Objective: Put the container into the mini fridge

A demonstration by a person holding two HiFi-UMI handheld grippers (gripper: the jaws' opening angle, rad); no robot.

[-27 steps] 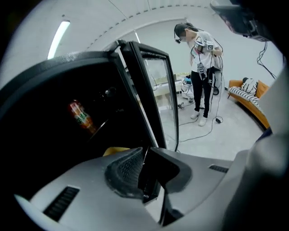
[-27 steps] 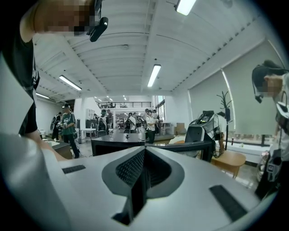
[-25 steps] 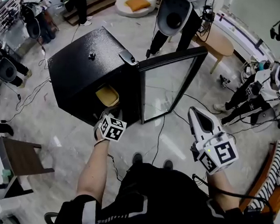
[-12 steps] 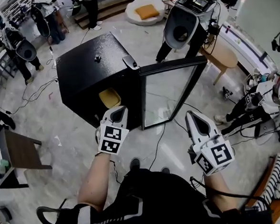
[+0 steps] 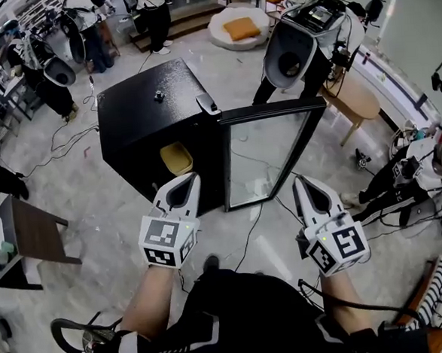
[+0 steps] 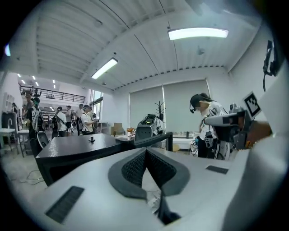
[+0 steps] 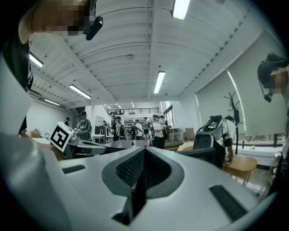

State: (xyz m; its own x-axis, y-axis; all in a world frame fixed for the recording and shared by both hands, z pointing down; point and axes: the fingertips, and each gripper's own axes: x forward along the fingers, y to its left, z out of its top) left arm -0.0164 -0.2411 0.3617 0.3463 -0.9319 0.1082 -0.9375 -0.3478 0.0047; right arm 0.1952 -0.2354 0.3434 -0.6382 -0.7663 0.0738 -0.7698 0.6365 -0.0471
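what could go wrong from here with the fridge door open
1. The glass door of the mini fridge stands wide open with the yellow container inside; closing it is not yet done.
2. A cable lies on the floor below the door, near the person's feet; it could snag or trip.
3. The left gripper and right gripper are shut and empty; pushing the door with closed jaws might slip on the glass.

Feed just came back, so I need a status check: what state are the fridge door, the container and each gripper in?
Black mini fridge: standing on the floor, open.
Glass-panelled door: swung wide open.
Yellow rounded container: inside the fridge, not held.
Left gripper: shut, empty.
Right gripper: shut, empty.
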